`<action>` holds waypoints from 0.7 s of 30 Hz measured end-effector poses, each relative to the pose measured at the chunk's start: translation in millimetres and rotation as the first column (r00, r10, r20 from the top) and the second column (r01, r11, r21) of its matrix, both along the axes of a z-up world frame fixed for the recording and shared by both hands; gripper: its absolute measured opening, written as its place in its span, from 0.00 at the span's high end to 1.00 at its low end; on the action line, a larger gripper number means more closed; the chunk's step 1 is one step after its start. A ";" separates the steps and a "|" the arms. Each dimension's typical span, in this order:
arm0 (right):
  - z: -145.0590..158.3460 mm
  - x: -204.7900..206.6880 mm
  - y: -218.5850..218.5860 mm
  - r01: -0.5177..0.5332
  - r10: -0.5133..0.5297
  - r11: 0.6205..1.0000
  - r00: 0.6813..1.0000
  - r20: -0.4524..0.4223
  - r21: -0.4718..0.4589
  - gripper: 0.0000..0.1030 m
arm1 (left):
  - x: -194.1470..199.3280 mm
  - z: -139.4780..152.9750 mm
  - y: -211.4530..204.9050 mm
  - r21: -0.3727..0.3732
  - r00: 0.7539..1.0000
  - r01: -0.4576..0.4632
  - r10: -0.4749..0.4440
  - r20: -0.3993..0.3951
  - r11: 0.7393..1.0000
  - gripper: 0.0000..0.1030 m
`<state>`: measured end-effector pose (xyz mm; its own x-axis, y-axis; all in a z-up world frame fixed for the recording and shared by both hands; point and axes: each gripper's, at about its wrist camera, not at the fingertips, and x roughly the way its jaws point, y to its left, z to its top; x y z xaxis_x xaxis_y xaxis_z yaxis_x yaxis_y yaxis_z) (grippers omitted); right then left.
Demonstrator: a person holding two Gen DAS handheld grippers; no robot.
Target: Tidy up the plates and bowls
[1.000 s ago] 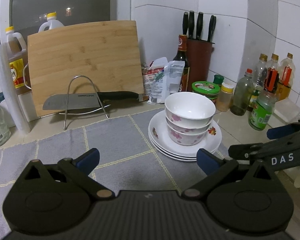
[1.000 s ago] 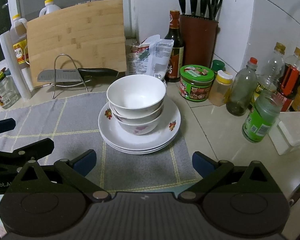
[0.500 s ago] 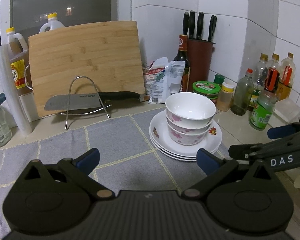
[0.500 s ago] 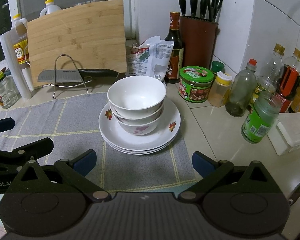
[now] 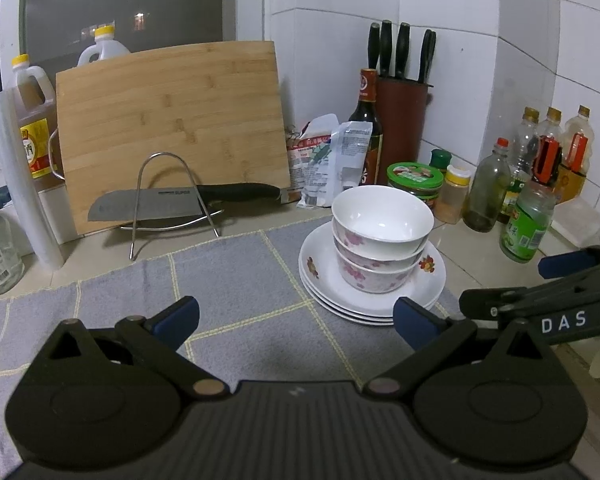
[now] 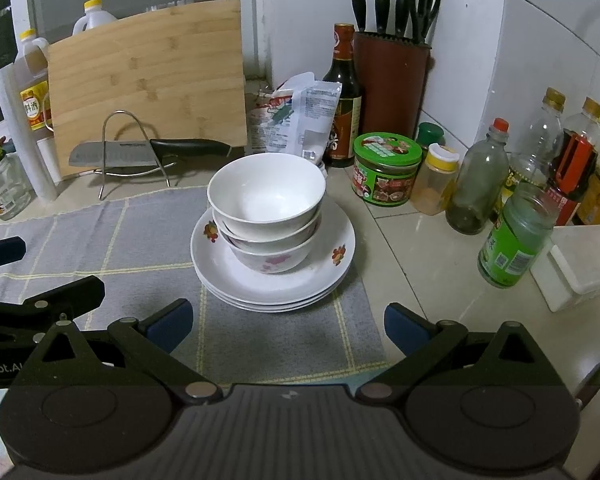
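Note:
Three nested white bowls with pink flowers sit on a stack of white plates at the right edge of a grey mat. The bowls and plates show centrally in the right wrist view. My left gripper is open and empty, low over the mat, just left of the stack. My right gripper is open and empty, just in front of the stack. Each gripper shows at the edge of the other's view.
A knife rests on a wire rack before a bamboo cutting board. Knife block, sauce bottle, green-lidded jar, packets and several bottles crowd the back and right. A white box sits at the right.
Both grippers have drifted very slightly; the stack sits marginally lower in the right wrist view. Nothing was grasped or released.

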<state>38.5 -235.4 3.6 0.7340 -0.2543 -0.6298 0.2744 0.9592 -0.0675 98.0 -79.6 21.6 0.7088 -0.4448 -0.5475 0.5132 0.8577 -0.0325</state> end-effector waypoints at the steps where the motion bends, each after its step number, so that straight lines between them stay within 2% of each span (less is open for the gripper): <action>1: -0.2 0.3 -0.1 0.000 0.000 1.000 1.000 -0.001 0.001 0.00 | 0.4 -0.3 -0.3 0.000 1.000 -0.001 0.001 -0.002 1.000 0.01; 21: -1.8 5.0 2.8 -0.003 0.003 1.000 1.000 -0.013 -0.007 0.00 | 5.0 -4.3 2.6 0.014 0.999 -0.032 0.032 -0.011 0.999 0.01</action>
